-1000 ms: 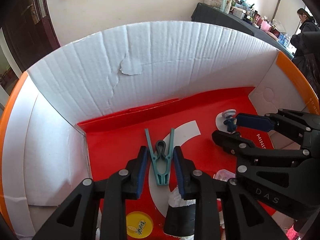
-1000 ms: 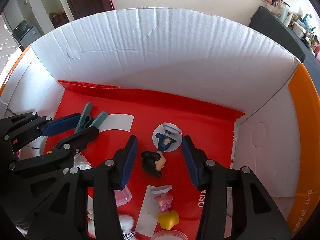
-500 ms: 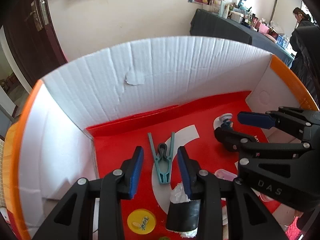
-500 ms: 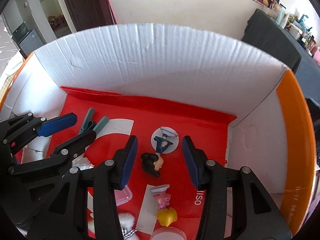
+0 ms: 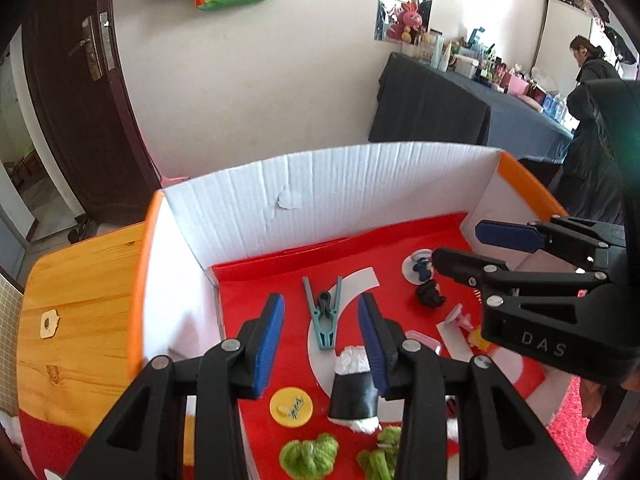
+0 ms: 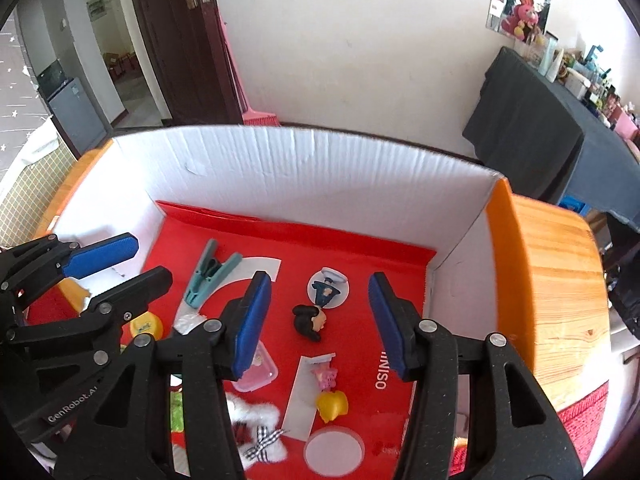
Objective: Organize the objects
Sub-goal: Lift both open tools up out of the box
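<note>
both tongs, left (image 5: 321,322) and right (image 6: 318,312), hung released and empty above the box (image 6: 340,168); clothespin (image 5: 325,314) lay inside.

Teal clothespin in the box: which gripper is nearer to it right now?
Left. The left gripper hangs open directly over the teal clothespin; the right gripper is off to its right, over the black-haired figurine head.

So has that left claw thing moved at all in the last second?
Yes. The left gripper has pulled up and back from the box: its far wall now sits lower and looks smaller, with the door and room above showing. The teal clothespin lies unheld.
</note>
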The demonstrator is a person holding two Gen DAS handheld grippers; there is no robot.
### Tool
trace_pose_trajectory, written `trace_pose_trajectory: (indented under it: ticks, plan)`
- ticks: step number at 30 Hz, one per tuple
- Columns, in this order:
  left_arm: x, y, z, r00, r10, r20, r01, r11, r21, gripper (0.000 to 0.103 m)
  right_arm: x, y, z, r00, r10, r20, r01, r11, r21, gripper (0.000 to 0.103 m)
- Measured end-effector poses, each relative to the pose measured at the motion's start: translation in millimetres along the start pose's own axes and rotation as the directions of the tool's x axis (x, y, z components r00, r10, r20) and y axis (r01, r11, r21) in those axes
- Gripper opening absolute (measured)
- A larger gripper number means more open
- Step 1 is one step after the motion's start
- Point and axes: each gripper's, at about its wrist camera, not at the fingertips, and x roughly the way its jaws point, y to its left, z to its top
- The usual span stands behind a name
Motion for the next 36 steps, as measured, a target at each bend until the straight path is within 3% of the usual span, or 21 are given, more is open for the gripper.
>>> trace_pose_trajectory:
  ticks: [3,6,13,21,32,36]
  plan:
    - [-10,-4,1,1.0,-0.002,0.03,0.002,1.0,-0.004,0.043,-14,-1,-1,0.999,0.013,0.033,-0.013,1.0,0.01,0.049]
    - [-30,-1,-5,0.997,0.011,0.07,-0.011,1.0,-0.004,0.052,-26,1,-5,0.998,0.017,0.066,-0.018,1.0,0.01,0.05]
    - [-64,1,-13,0.99,0.001,0.138,0.001,1.0,-0.013,0.056,-62,4,-14,0.988,0.026,0.154,-0.029,0.999,0.019,0.057]
    - [-100,-1,-27,0.973,0.011,0.232,-0.008,1.0,-0.012,0.068,-98,8,-34,0.971,0.02,0.239,-0.024,1.0,0.015,0.064]
    - [-109,-1,-62,0.967,0.013,0.255,-0.001,0.999,-0.048,0.081,-120,20,-79,0.946,0.028,0.323,-0.027,1.0,-0.009,0.081]
    - [-104,-2,-80,0.961,0.022,0.274,-0.003,0.997,-0.072,0.09,-114,20,-97,0.939,0.015,0.343,-0.015,1.0,-0.002,0.087]
